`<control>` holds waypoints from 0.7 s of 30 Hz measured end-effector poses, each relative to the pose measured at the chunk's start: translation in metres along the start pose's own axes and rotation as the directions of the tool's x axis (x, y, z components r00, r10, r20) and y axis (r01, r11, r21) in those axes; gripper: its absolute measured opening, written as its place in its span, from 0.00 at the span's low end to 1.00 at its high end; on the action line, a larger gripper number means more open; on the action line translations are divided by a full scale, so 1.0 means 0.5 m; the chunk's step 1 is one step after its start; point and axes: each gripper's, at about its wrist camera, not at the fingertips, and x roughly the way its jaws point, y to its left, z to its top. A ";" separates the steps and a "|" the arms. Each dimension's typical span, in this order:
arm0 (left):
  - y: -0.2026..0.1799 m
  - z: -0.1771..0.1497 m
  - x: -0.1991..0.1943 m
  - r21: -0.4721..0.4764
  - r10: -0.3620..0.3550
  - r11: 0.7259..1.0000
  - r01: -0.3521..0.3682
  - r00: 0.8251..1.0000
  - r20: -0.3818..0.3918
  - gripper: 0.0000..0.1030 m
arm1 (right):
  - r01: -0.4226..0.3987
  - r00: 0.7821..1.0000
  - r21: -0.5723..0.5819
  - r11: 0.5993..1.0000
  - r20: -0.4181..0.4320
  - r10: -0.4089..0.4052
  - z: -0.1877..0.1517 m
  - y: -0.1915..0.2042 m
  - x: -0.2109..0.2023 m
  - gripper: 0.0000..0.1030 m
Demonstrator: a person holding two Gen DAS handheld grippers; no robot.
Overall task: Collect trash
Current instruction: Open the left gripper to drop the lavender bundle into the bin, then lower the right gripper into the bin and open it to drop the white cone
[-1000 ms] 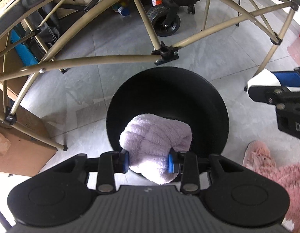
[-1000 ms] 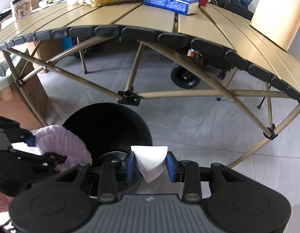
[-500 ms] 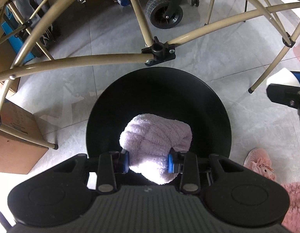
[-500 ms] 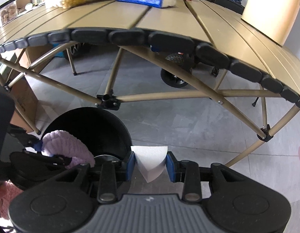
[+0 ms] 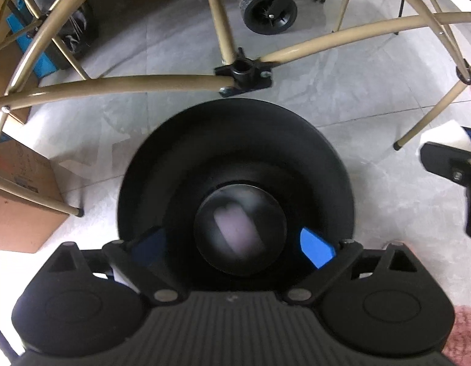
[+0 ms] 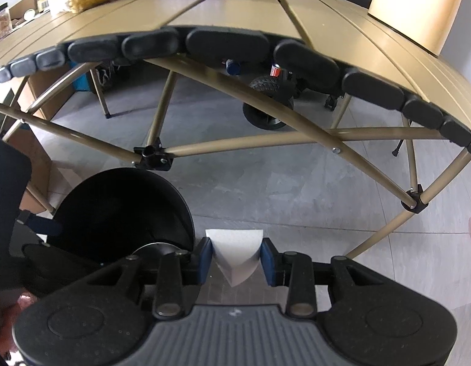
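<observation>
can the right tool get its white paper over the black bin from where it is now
Probably yes. The right tool holds the white paper just beside the black bin, whose mouth stands open. The left tool, open above the bin, may crowd it.

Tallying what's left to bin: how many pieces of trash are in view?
2. A purple cloth, blurred, down inside the black bin below the open left gripper; a white paper in the right gripper.

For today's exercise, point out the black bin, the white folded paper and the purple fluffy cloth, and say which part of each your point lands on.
Black bin (image 5: 235, 128): left wrist view, far inner wall.
White folded paper (image 6: 235, 256): right wrist view, middle of its face.
Purple fluffy cloth (image 5: 235, 231): left wrist view, blurred centre, down in the bin.
</observation>
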 end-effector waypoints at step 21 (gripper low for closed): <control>0.032 -0.012 -0.027 -0.030 -0.003 1.000 0.003 1.000 0.017 0.97 | -0.012 0.999 -0.010 1.000 -0.032 0.012 0.002 0.014 0.022 0.33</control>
